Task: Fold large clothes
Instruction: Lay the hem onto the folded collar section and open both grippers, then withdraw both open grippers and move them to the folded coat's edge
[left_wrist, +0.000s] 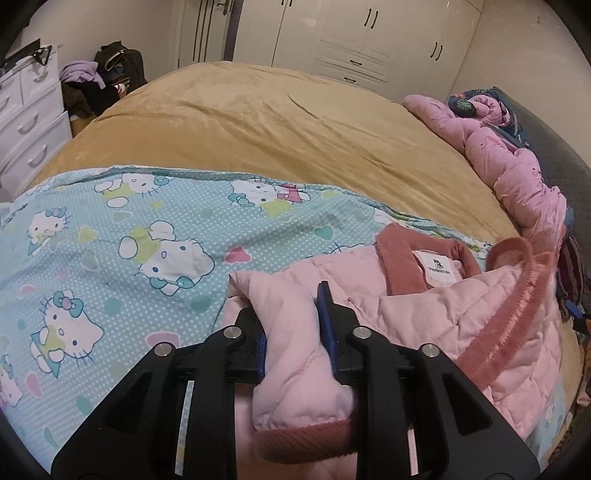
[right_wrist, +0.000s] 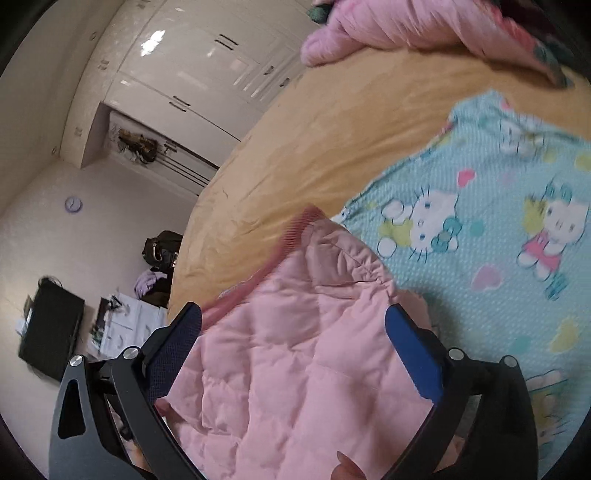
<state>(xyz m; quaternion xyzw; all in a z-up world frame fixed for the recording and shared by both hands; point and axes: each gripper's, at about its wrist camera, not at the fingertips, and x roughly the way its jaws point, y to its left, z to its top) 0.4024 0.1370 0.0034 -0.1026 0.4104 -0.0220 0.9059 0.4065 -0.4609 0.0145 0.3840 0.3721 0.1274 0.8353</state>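
A pale pink quilted jacket (left_wrist: 424, 306) with a darker pink ribbed collar (left_wrist: 402, 258) lies at the right of a blue cat-print sheet (left_wrist: 147, 229). My left gripper (left_wrist: 290, 306) is shut on one sleeve (left_wrist: 295, 387) of it, its blue pads pressed into the padding just above the ribbed cuff. In the right wrist view my right gripper (right_wrist: 295, 314) stands wide open. The jacket (right_wrist: 295, 350) lies between its two blue-padded fingers, which stand apart from the fabric. The jacket's dark pink trim (right_wrist: 295, 229) runs along its far edge.
The sheet (right_wrist: 480, 240) is spread on a tan bed cover (left_wrist: 258, 122). A second pink padded coat (left_wrist: 517, 166) is heaped along the bed's right edge. White drawers (left_wrist: 26, 122), bags and clothes (left_wrist: 107, 77) stand left of the bed, with a wardrobe (left_wrist: 351, 37) behind. A person's fingertip (right_wrist: 347, 469) shows at the bottom.
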